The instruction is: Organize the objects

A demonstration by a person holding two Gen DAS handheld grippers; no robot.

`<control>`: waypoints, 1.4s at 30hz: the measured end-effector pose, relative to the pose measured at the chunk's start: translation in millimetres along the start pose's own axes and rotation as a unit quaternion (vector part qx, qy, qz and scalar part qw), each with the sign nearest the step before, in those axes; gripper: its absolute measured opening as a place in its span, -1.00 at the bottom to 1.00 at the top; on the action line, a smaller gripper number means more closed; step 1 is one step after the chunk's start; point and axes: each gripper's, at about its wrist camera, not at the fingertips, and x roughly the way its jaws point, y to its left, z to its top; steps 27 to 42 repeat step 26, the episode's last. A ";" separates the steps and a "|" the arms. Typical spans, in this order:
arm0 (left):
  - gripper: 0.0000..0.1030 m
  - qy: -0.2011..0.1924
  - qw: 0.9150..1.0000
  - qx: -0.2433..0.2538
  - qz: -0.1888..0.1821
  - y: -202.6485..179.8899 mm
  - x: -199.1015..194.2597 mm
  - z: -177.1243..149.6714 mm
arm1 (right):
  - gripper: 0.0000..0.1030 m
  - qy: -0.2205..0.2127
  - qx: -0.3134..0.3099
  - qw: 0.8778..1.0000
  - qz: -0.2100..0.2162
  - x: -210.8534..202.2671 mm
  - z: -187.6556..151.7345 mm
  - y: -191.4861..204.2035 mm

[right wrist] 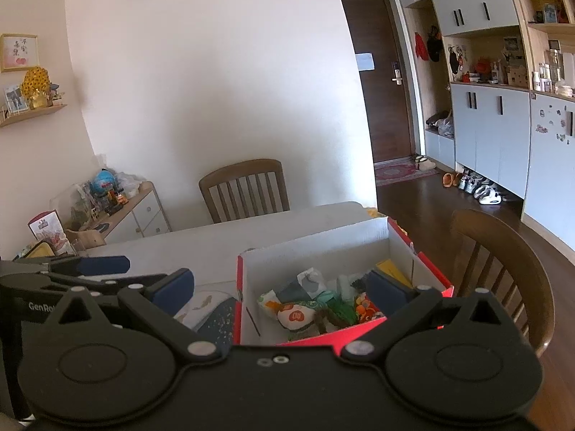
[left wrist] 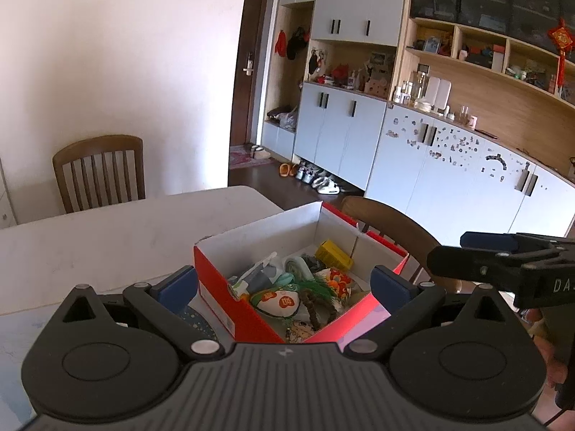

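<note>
- A rectangular red cardboard box (left wrist: 230,309) with white inner walls is seen at the right edge of the pale matte surface (left wrist: 107,237).
- It is filled with a jumble: a white stuffed pouch with an orange patch (left wrist: 280,303), a yellow carton (left wrist: 334,254), green fringe; the rest is hard to make out.
- The left tongs (left wrist: 284,283) and right tongs (right wrist: 282,289) are held released, empty, over the box.

A box (left wrist: 230,298) sits at the surface's (left wrist: 107,237) right edge, with a pouch (left wrist: 280,303) and small carton (left wrist: 334,255) inside. One chair (left wrist: 99,172) stands behind the surface, another (left wrist: 395,226) to the box's right.
</note>
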 end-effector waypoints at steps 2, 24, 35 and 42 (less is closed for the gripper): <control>0.99 -0.001 1.000 0.005 -0.001 -2.4 -0.9 0.2 | 0.98 0.002 -0.001 1.000 -0.002 0.8 -1.7 1.8; 1.00 0.016 1.000 0.015 -0.022 -6.5 8.2 -2.3 | 0.98 0.011 0.012 1.000 -0.025 3.3 -7.8 2.0; 1.00 0.016 0.999 0.015 -0.024 -5.8 8.8 -2.0 | 0.98 0.012 0.015 0.999 -0.026 4.2 -7.7 0.7; 1.00 0.016 0.999 0.015 -0.024 -5.8 8.8 -2.0 | 0.98 0.012 0.015 0.999 -0.026 4.2 -7.7 0.7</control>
